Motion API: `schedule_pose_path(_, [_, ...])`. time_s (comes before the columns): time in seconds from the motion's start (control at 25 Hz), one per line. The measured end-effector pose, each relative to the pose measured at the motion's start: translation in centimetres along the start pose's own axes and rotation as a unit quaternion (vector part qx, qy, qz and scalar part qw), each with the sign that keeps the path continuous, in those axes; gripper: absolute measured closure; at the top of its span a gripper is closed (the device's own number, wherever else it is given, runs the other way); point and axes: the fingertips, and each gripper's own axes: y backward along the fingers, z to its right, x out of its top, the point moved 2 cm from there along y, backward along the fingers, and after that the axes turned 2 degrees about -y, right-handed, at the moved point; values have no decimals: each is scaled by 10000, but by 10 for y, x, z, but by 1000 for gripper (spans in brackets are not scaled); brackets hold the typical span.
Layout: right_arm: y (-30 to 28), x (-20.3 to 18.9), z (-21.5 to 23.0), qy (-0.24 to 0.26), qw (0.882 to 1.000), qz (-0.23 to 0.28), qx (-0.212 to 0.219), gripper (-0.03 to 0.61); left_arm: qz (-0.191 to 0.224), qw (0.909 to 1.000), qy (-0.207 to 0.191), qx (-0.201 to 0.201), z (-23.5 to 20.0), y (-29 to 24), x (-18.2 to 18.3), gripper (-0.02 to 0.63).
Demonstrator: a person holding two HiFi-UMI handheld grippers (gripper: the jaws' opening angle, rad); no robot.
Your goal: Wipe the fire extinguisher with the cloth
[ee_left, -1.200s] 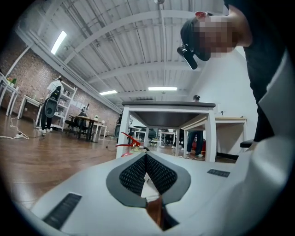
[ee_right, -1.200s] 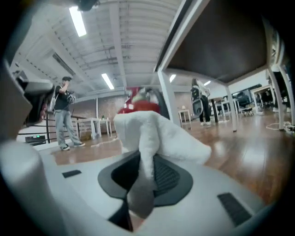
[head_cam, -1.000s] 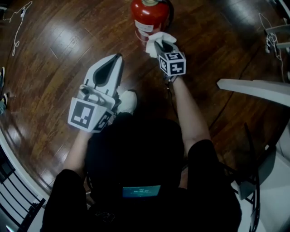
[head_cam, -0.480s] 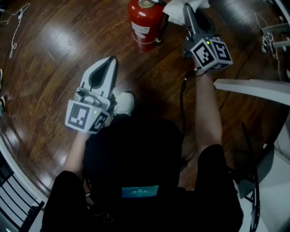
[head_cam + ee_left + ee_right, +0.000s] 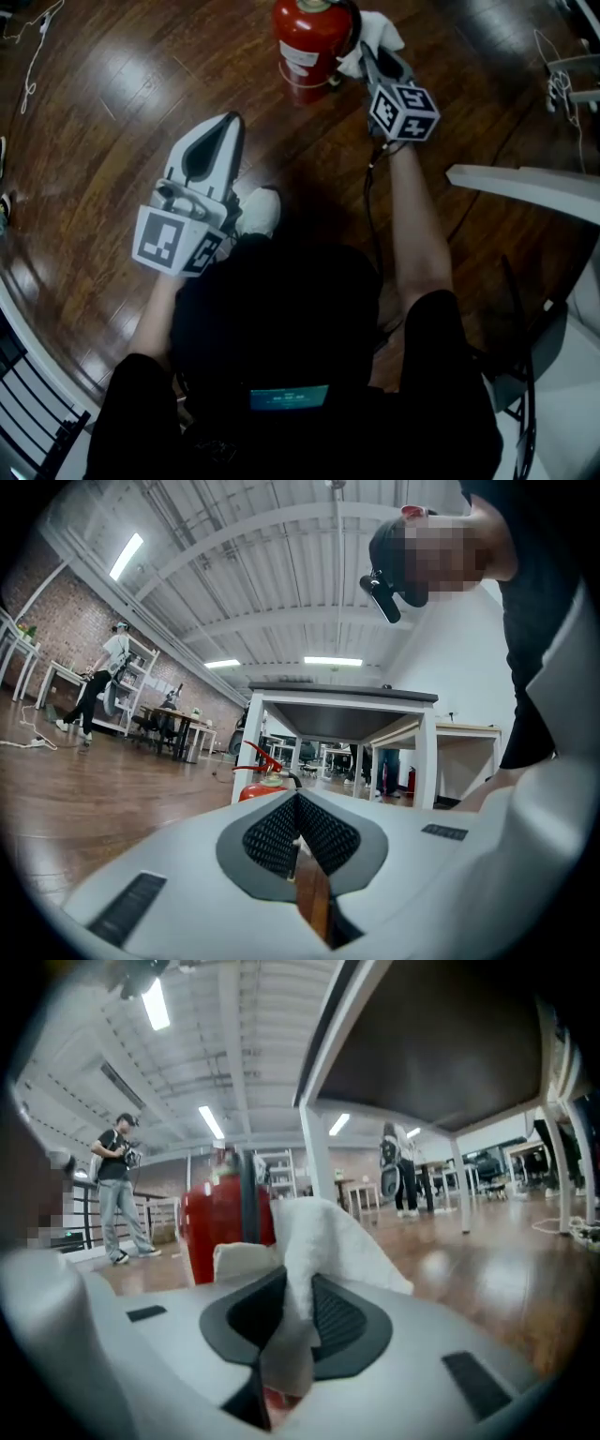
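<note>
A red fire extinguisher stands upright on the wooden floor at the top of the head view. In the right gripper view the fire extinguisher rises just left of the jaws. My right gripper is shut on a white cloth, which lies against the extinguisher's right side. The cloth sticks up from between the jaws of the right gripper. My left gripper hangs lower left, shut and holding nothing, away from the extinguisher. Past the left gripper, the extinguisher shows in the distance.
A white table edge juts in from the right. A white shoe rests on the floor beside the left gripper. Cables lie at the far left. A person and a table leg stand behind the extinguisher.
My right gripper swung the cloth up and right past the extinguisher's top, then came back down against its right side. The left gripper has barely moved.
</note>
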Motion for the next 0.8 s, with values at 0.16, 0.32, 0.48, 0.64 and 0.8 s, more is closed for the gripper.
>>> schedule_pose_path(0.16, [-11,-122,-1,-142,9860,-1659,-110,489,21,10000,-10,44,-1,1,0,615])
schedule_pose_path(0.32, [4,-145,5,-308,9807,-1916,-222,488,31,10000,-21,1,1,-2,0,615])
schedule_pose_path(0.48, [41,-44,7,-542,9980,-35,-326,488,70,10000,-4,-10,1,-3,1,615])
schedule_pose_path(0.64, [75,81,-42,-478,9896,1356,103,486,66,10000,-24,20,2,-3,2,615])
schedule_pose_path(0.8, [65,133,-111,165,9885,1416,503,486,52,10000,-51,18,5,-2,1,615])
